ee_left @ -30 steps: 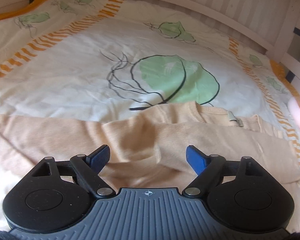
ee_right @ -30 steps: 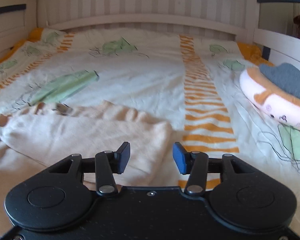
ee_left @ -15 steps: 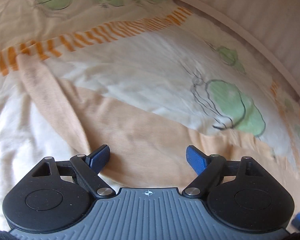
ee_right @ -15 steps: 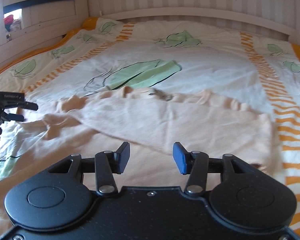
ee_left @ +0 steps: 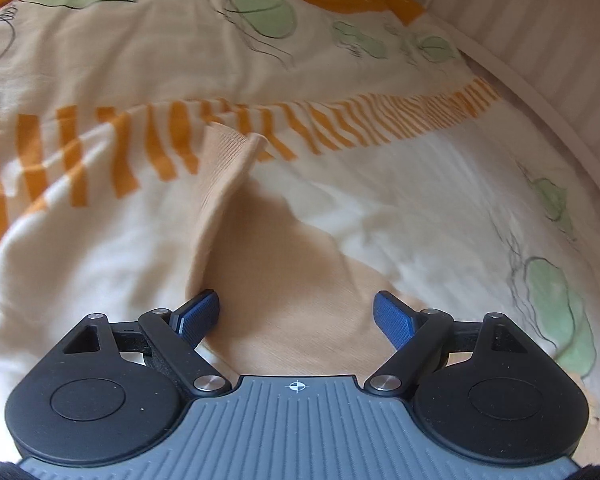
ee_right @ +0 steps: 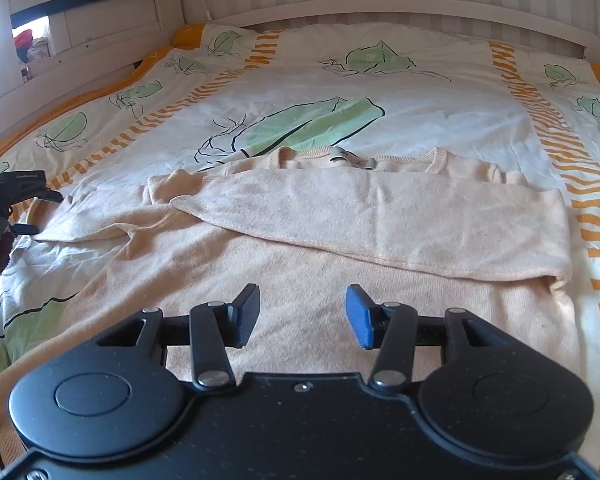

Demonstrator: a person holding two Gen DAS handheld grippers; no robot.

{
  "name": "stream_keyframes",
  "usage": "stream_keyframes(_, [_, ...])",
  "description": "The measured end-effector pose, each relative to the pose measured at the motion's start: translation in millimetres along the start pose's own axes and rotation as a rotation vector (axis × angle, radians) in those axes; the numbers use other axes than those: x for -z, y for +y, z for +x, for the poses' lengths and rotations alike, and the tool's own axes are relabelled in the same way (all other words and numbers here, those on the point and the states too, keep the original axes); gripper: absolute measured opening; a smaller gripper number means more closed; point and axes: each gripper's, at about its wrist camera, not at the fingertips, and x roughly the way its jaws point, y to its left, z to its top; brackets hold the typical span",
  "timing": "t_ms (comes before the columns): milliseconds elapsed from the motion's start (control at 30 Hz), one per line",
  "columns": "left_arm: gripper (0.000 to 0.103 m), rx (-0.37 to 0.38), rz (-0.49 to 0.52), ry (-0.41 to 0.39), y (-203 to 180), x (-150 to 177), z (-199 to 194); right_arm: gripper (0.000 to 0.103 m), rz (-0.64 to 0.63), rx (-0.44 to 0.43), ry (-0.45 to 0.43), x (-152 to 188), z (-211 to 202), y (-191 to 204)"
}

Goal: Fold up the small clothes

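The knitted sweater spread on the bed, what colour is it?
The knitted sweater is a pale peach-beige, plain with no pattern. The right wrist view shows it best.

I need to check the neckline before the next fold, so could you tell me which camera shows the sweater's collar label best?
The right wrist view: the label sits in plain sight at the neckline of the sweater, lit and unobstructed. The left wrist view shows only an outstretched sleeve and some body fabric, with no collar or label.

Soft daylight, motion-blurred left view, fisheye-bent edges.
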Motion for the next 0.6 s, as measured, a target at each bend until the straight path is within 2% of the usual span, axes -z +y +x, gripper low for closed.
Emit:
stream_keyframes(100, [0.084, -0.050, 0.024, -0.026, 15, -13, -2, 0.056, 0.011, -0.002, 0.003, 0, -1, -2])
stream_keyframes(333, [0.086, -0.047, 0.006, -0.069, 46, -23, -19, 0.056, 0.034, -0.014, -0.015, -4, -6, 0])
stream_keyframes(467, [0.086, 0.003, -0.036, -0.027, 57, -19, -15, 0.056, 0.032, -0.024, -0.017, -5, -4, 5])
stream_keyframes(600, [0.087, 0.027, -0.059, -0.023, 58, -26, -6, 0.056, 0.028, -0.030, 0.000, -3, -1, 10])
